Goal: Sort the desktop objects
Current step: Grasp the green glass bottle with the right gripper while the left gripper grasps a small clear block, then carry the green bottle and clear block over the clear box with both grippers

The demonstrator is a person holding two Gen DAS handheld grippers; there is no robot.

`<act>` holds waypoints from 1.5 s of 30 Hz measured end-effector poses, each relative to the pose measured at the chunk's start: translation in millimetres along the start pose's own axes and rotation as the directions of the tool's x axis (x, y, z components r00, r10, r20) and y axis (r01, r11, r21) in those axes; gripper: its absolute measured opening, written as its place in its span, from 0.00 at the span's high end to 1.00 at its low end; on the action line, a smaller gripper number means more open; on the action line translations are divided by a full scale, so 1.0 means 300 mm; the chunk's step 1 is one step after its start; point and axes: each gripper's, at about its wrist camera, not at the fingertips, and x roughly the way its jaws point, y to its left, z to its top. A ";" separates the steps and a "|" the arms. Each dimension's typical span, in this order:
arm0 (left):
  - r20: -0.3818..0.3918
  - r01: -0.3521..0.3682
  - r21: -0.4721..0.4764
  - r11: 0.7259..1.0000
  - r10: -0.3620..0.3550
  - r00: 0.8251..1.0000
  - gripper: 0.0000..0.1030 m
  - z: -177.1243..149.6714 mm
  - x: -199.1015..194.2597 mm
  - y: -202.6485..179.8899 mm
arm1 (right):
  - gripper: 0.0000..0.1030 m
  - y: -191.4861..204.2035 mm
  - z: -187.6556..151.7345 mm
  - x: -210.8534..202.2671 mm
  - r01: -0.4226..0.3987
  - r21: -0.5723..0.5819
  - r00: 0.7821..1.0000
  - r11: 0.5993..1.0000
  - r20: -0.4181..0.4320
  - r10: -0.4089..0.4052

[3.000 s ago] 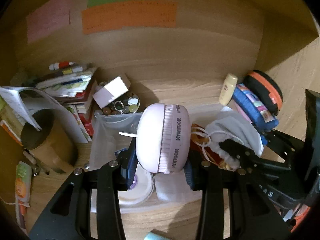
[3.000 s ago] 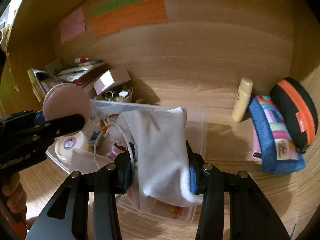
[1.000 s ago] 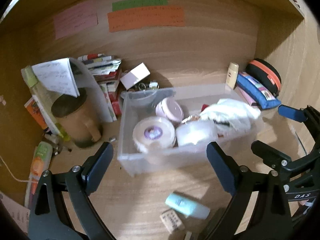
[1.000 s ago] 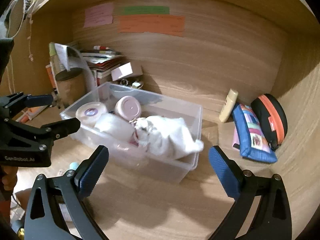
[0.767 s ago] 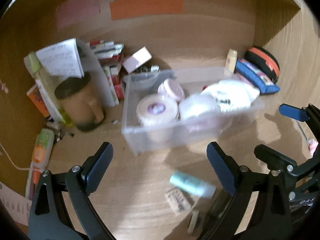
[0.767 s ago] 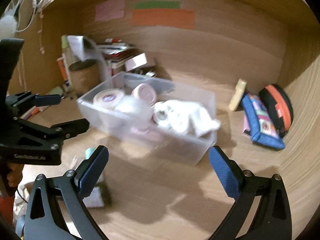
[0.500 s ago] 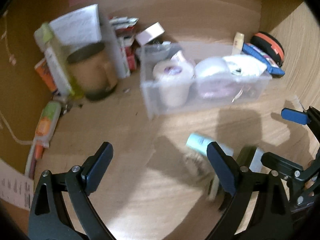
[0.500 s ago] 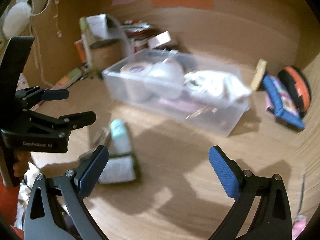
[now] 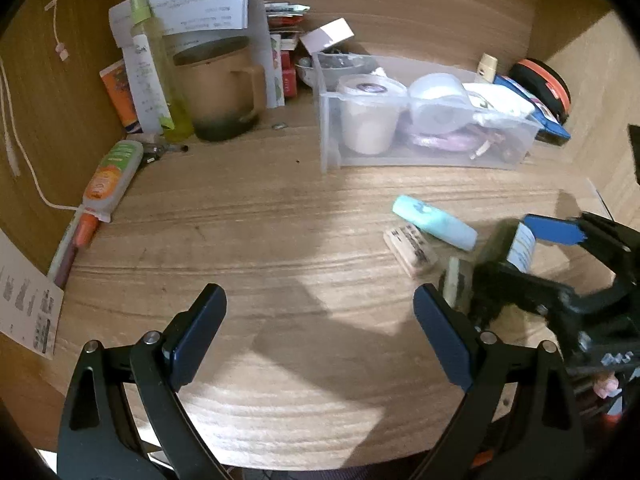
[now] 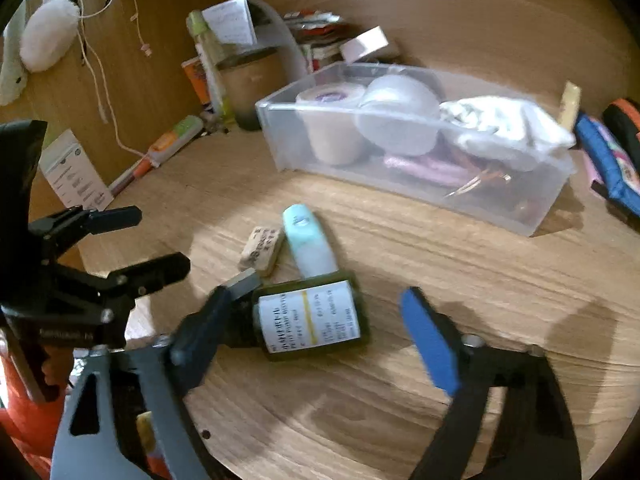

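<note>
While its jaws are closing, the right hand-held gripper [image 10: 316,328] straddles a dark green bottle [image 10: 310,322] lying on its side on the desk [image 10: 460,264]; the blue pads have not met it, the right one standing clearly off. A white label with small print and a yellow stripe wraps the bottle, and its darker cap end points toward the left pad. The left hand-held gripper [image 9: 320,330] hangs spread wide over bare wood, nothing between its pads.

Just beyond the bottle lie a pale mint tube [image 10: 308,246], its near end at the bottle's edge, and, beside the tube, a small beige block [image 10: 261,249] with dark print.

Farther back stands a clear plastic bin [image 10: 416,190] holding a white tub [image 10: 334,124], a translucent round container [image 10: 400,118], crumpled white cloth [image 10: 508,128] and pink and reddish items underneath. Behind it to the left are a brown mug [image 9: 222,88], a yellow-green spray bottle [image 9: 156,68] and stacked papers; to the right, a blue pouch [image 10: 608,164] and a black-and-orange case [image 9: 540,86].
</note>
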 end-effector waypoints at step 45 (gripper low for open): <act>0.042 0.169 0.036 0.985 -0.171 0.984 0.85 0.049 -0.053 -0.217 | 0.40 -0.217 -0.052 -0.179 0.053 0.160 0.989 0.986 0.127 -0.074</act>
